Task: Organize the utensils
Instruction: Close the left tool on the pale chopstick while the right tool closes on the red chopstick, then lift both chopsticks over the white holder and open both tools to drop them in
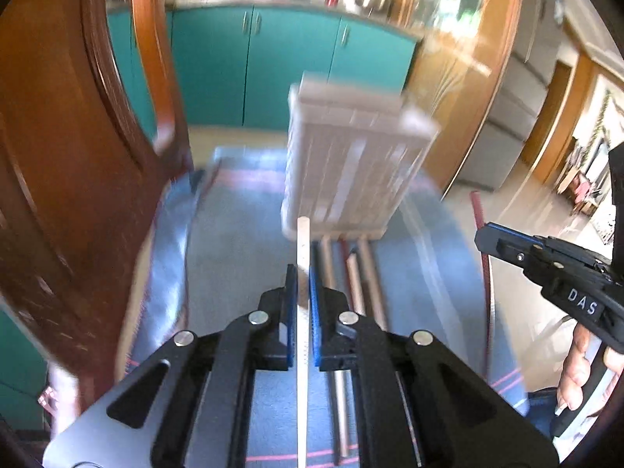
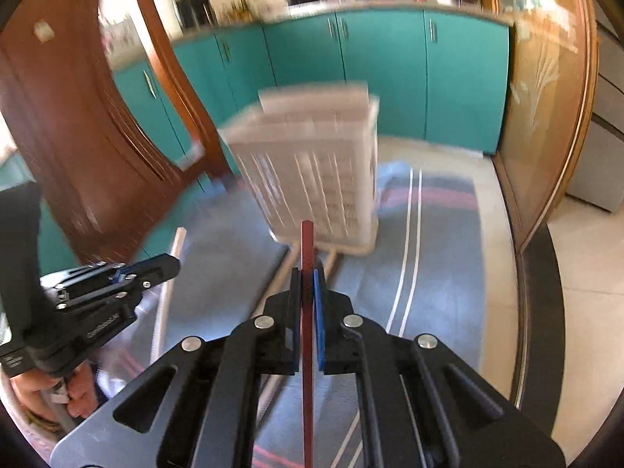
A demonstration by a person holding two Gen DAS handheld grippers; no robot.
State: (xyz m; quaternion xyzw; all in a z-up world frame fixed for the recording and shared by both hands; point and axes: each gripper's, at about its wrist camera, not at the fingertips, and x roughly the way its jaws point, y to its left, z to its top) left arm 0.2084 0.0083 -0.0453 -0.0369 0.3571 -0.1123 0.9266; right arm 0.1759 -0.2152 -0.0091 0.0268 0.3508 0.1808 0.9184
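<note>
White slatted basket (image 2: 312, 171), red stick (image 2: 307, 312), cream stick (image 1: 303, 273), blue pink-striped cloth (image 1: 241, 234), teal cabinets (image 2: 390, 70)

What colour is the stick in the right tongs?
Dark red; the stick shows best in the right wrist view, clamped between the right tongs.

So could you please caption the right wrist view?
Right gripper clamps a red chopstick pointing toward the white slotted basket.

My right gripper (image 2: 307, 273) is closed on a dark red chopstick (image 2: 306, 351) that points up toward the white slotted basket (image 2: 312, 171). The basket stands on the blue striped cloth (image 2: 429, 253). I see the left gripper (image 2: 156, 269) at my left, holding a pale stick (image 2: 167, 292).
</note>
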